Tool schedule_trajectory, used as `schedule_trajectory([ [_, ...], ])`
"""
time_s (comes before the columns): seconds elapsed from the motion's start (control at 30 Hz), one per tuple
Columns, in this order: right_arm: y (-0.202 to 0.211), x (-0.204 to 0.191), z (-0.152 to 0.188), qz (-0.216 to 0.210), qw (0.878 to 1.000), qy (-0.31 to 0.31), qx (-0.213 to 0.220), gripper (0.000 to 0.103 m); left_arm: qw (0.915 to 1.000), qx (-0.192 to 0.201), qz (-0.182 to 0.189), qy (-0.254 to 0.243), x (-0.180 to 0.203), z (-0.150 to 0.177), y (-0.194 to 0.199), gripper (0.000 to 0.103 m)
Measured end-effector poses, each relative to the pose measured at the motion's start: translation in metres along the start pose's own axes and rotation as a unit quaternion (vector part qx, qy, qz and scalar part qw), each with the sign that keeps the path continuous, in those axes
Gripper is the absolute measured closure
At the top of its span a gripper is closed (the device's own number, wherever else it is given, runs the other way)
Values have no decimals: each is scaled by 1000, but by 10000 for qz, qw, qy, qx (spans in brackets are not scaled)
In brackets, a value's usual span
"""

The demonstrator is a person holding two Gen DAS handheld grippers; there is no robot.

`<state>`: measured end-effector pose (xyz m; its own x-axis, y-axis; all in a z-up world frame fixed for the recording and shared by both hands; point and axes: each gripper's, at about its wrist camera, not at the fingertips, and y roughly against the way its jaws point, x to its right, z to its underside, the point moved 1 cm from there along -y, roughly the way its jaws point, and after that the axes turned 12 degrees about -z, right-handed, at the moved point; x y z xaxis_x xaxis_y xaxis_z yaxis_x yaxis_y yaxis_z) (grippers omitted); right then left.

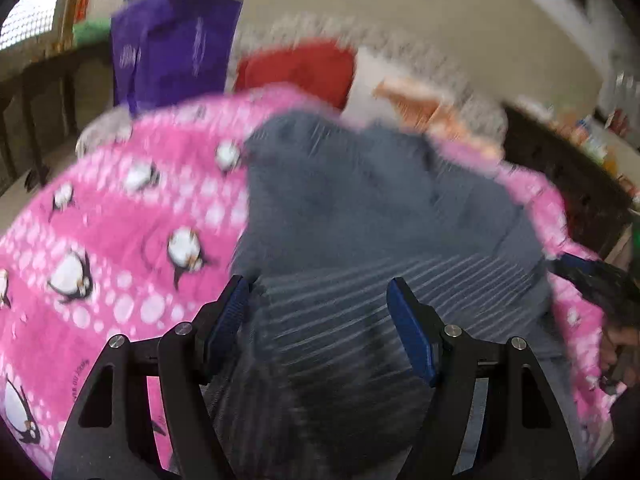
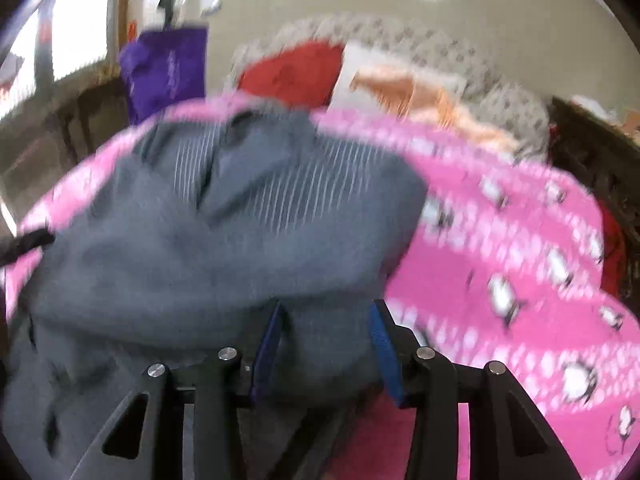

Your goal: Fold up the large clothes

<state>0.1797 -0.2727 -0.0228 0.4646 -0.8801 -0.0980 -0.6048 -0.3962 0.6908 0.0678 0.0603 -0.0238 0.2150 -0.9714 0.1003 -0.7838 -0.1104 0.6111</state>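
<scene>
Grey garment (image 1: 360,208) lies bunched on the pink blanket (image 1: 120,208). Left claw (image 1: 318,296) hovers wide above its near edge; right claw (image 2: 326,320), half-spread, straddles a near fold.

The left tool (image 1: 318,292) has two matte black fingers, each faced on its inner side with a ribbed blue pad (image 1: 412,332). Behind each pad sit two round silver screw heads on angular black linkage arms with triangular cut-outs. The right tool (image 2: 326,320) is built alike: black fingers, blue pads (image 2: 384,356), silver screws behind them, cut-out arms lower down.
</scene>
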Motion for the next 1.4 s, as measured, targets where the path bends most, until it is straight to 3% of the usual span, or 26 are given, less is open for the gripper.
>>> schedule_trajectory([
  [0.1, -1, 4, -36, -116, 9961, -672, 552, 61, 9977, 216, 461, -455, 28, 1, 6, 31],
  [0.13, -8, 4, -42, -118, 9947, -871, 528, 61, 9951, 144, 687, -699, 40, 5, 1, 31],
  [0.2, -35, 3, -48, -56, 9923, -1220, 226, 61, 9917, 7, 794, -1007, 55, 16, -15, 31],
  [0.23, -47, 4, -45, -79, 9916, -1285, 81, 61, 9901, -273, 797, -1127, 61, 24, -30, 31],
  [0.3, -84, 7, -28, 71, 9917, -1229, -370, 61, 9860, -975, 808, -1082, 62, 31, -57, 31],
  [0.37, -99, 3, -13, 229, 9961, -817, -253, 60, 9866, -1041, 860, -916, 60, 27, -64, 31],
  [0.57, -98, 1, -16, 167, 9963, -839, -116, 59, 9864, -1087, 669, -1036, 70, 25, -71, 30],
  [0.7, -70, -8, -22, 237, 9963, -812, 120, 60, 9870, -1070, 660, -997, 71, 25, -70, 30],
  [0.77, -39, -24, -30, -3, 9961, -785, 410, 60, 9871, -1070, 666, -990, 66, 27, -68, 30],
  [0.83, -18, -41, -30, -126, 9967, -614, 513, 50, 9871, -1067, 651, -1004, 67, 26, -69, 30],
  [0.9, -17, -55, -16, -274, 9982, -497, 205, 33, 9871, -1065, 645, -1005, 65, 28, -67, 30],
  [0.97, -54, -55, 13, -133, 9963, -371, -757, 28, 9871, -1065, 634, -1017, 65, 29, -66, 29],
  [1.0, -64, -51, 25, -224, 9952, -402, -859, 26, 9870, -1062, 606, -1043, 66, 29, -65, 29],
  [1.03, -59, -43, 27, -442, 9954, -619, -585, 26, 9869, -1049, 568, -1085, 68, 30, -65, 29],
  [1.07, -56, -39, 24, -526, 9941, -736, -592, 27, 9865, -1050, 576, -1114, 68, 29, -66, 28],
  [1.17, -35, -40, 11, -347, 9921, -1007, -665, 29, 9846, -1110, 661, -1181, 62, 23, -60, 27],
  [1.23, 5, -52, 8, -141, 9946, -879, -538, 29, 9866, -1120, 626, -1008, 42, 12, -40, 27],
  [1.33, 62, -68, 25, -216, 9972, -610, -365, 23, 9865, -950, 924, -964, -2, 4, -3, 27],
  [1.4, 98, -77, 58, -250, 9972, -567, -421, 20, 9866, -881, 562, -1249, -32, 12, 12, 27],
])
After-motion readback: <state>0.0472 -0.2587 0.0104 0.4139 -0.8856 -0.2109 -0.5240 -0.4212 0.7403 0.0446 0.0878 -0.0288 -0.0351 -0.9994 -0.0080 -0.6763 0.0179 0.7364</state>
